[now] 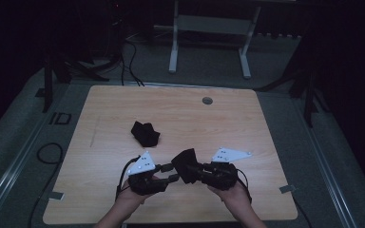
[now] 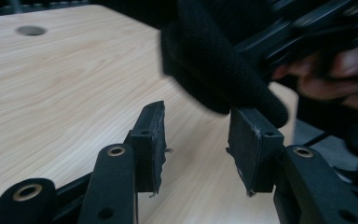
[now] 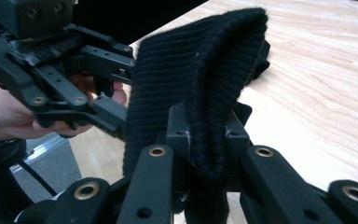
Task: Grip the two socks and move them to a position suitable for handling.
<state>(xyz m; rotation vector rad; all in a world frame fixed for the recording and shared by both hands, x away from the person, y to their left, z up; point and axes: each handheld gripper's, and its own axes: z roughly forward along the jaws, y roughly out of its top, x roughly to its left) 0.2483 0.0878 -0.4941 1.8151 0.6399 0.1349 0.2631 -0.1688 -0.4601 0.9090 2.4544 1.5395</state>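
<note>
Pale wood table [image 1: 123, 114] with a round grommet hole [image 1: 207, 100] stands on grey floor [image 1: 209, 61] in a dark room. Right gripper [image 1: 190, 167] pinches a black knit cloth [image 3: 191, 84]; left gripper [image 2: 196, 140] gapes beside it. Another black bundle [image 1: 145, 133] lies mid-table.

High cam overhead; gripper cams close, share table [image 1: 123, 118].

Dim room, grey carpet floor [image 1: 204, 61], white desk frame [image 1: 209, 28] behind, loose cables [image 1: 128, 61]
</note>
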